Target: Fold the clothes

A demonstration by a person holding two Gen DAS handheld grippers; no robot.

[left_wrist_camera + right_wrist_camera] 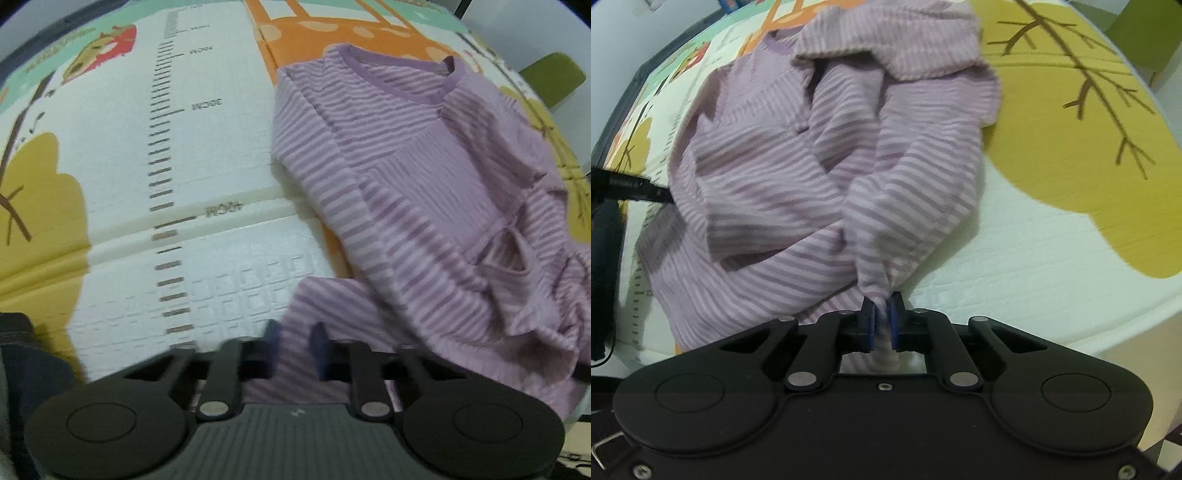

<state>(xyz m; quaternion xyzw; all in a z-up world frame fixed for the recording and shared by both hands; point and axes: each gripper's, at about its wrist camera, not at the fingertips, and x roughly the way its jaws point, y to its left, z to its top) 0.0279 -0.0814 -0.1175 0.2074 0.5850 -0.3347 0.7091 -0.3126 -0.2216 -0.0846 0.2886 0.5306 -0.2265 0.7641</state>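
A purple striped shirt (pixel 424 177) lies crumpled on a colourful play mat (pixel 207 147), its collar at the far end. In the left wrist view my left gripper (pixel 295 343) is open, with a corner of the shirt's hem lying between its blue fingers. In the right wrist view my right gripper (pixel 882 321) is shut on a bunched fold of the shirt (pixel 798 166), which rises in a twisted ridge from the jaws. The left gripper's black tip (pixel 631 188) shows at the shirt's left edge.
The mat has a printed ruler (pixel 166 184), an orange giraffe (pixel 295 33) and yellow trees (pixel 1089 122). A green chair (pixel 554 77) stands beyond the mat's far right. The mat's white front edge (pixel 1126 325) drops off at the right.
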